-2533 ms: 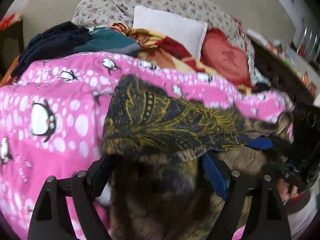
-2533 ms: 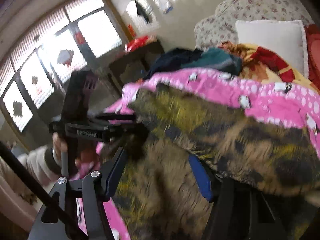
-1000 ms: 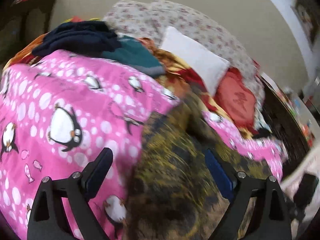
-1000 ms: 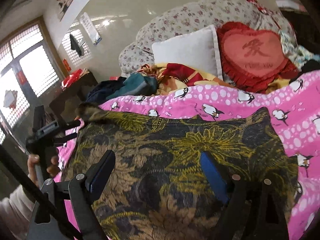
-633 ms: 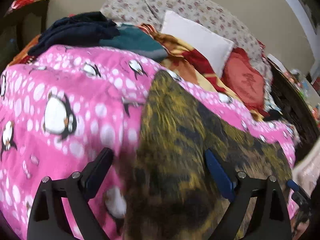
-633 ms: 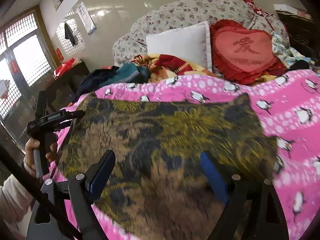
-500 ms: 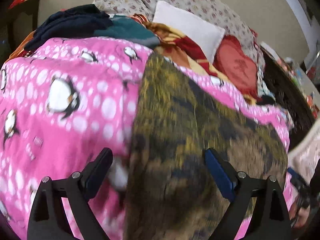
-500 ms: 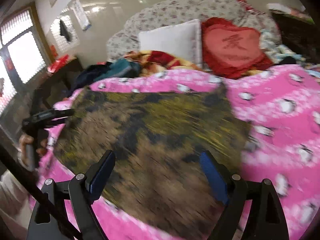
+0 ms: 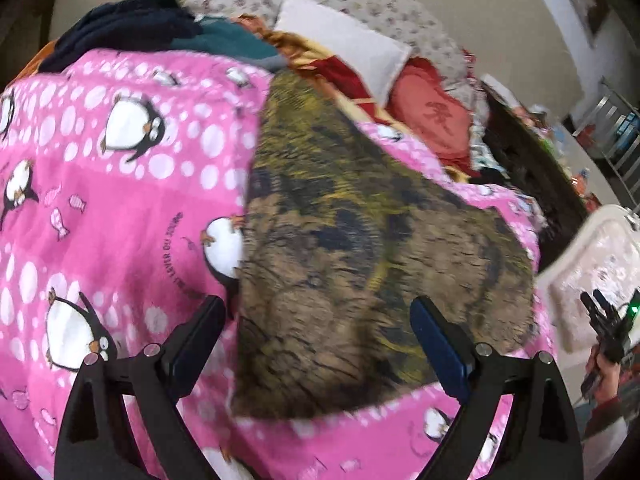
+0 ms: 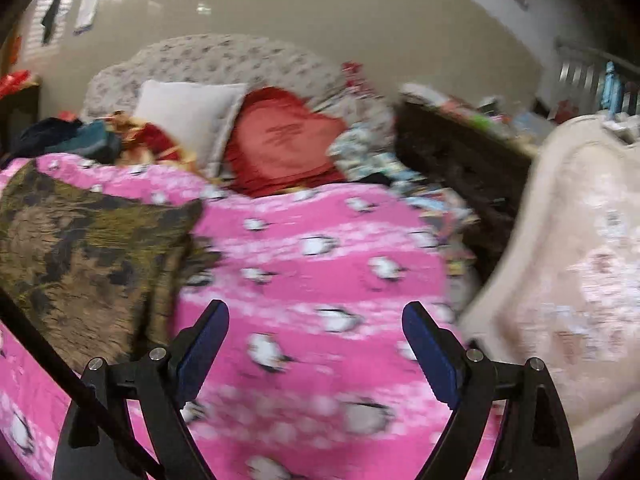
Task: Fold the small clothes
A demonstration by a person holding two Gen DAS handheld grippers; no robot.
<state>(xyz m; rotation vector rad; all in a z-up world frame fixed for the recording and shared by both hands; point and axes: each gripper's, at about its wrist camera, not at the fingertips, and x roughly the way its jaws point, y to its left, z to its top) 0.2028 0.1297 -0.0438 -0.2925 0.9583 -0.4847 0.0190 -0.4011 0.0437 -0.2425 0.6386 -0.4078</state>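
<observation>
A dark brown and yellow patterned cloth lies spread flat on the pink penguin blanket. My left gripper is open and empty, hovering over the cloth's near edge. In the right wrist view the cloth is at the left, and my right gripper is open and empty over the bare pink blanket, to the right of the cloth. The right gripper also shows at the far right of the left wrist view.
A pile of dark clothes, a white pillow and a red heart cushion lie at the head of the bed. A dark wooden cabinet and a cream padded piece stand to the right.
Both grippers held the cloth up 2.5 s ago, then let it go and it settled flat on the blanket. The right gripper has swung right, away from the cloth.
</observation>
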